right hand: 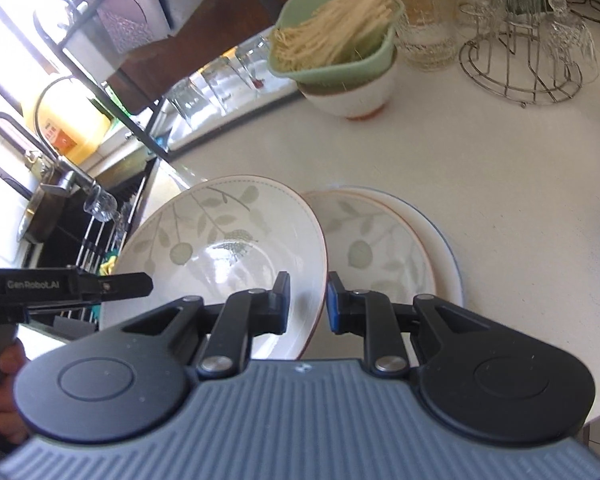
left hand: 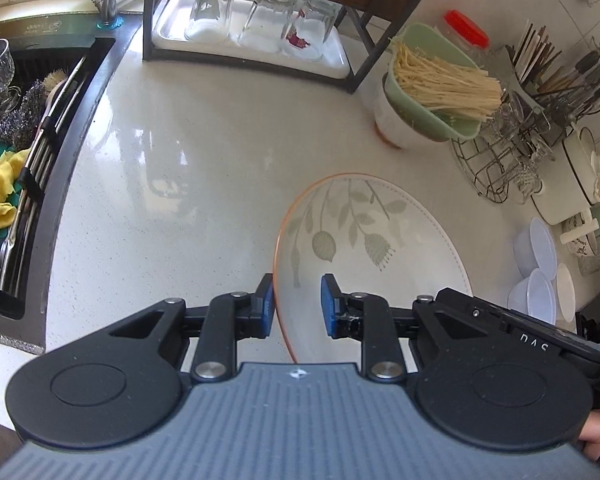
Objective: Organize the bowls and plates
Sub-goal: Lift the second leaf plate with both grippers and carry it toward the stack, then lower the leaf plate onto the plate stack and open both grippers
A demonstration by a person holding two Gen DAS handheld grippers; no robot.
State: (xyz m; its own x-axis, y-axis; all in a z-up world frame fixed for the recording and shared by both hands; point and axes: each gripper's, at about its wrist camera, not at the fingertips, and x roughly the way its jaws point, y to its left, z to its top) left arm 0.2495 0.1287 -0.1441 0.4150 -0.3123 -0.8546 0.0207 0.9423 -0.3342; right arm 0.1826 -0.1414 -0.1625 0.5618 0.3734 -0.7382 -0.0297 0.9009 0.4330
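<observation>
Tilted bowl [right hand: 220,248] held up on edge, leaning left toward the sink [left hand: 28,160], just left of the plates [right hand: 384,240] stacked flat on the counter [left hand: 180,140]. Right gripper [right hand: 308,304] straddling the bowl's right rim, jaws either side, seemingly not quite pinching. Left gripper [left hand: 298,306] likewise astride the left rim, parted, closer to sink. Probably next: lowering rightward onto the plates, right hand nearer

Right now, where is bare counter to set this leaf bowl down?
Widest bare counter: between the sink, the glass rack and the leaf bowl. Crowded on the right: noodle bowl stack, wire stand, and stacked plates beside the bowl.
</observation>
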